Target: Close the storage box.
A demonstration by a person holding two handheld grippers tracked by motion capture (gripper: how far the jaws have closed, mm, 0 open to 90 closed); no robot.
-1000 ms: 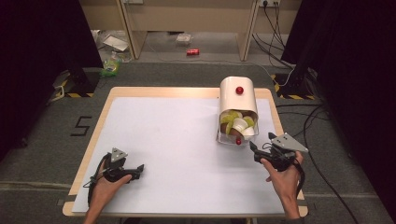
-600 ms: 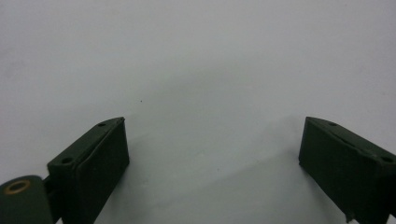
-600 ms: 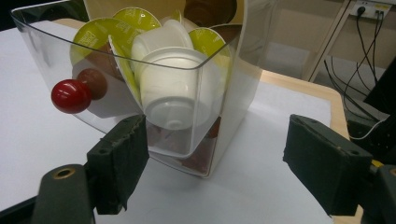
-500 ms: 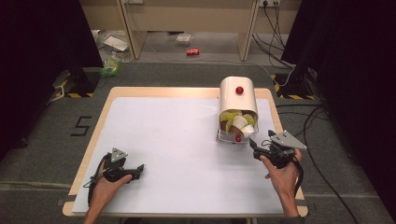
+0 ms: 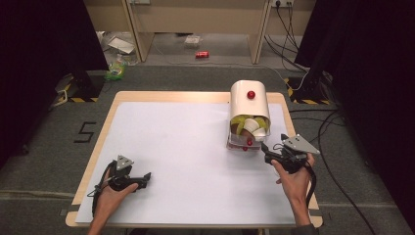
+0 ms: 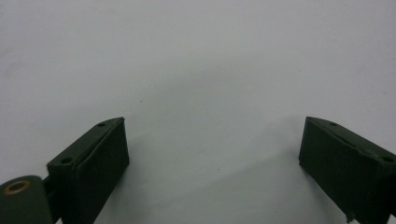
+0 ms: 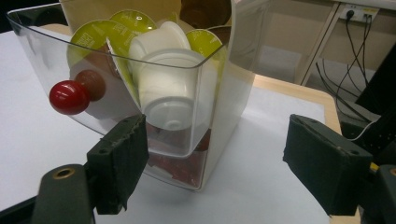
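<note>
**Capsule box faces the spread right jaws**

While both grippers rest low over the white table (image 5: 186, 147), the capsule dispenser (image 5: 248, 105) stands just ahead of the right gripper (image 5: 268, 152), its long axis running away from the person and its clear drawer (image 7: 56, 60) open toward the jaws. The right gripper's (image 7: 215, 154) jaws are released, grasping nothing; the drawer's corner sits between them, nearer the left jaw. The right gripper view shows a red knob (image 7: 68, 97), green-lidded capsules (image 7: 93, 35) and a white capsule (image 7: 168, 91). The left gripper (image 5: 139, 180), jaws spread and empty, lies well apart over bare table (image 6: 196, 70).
</note>
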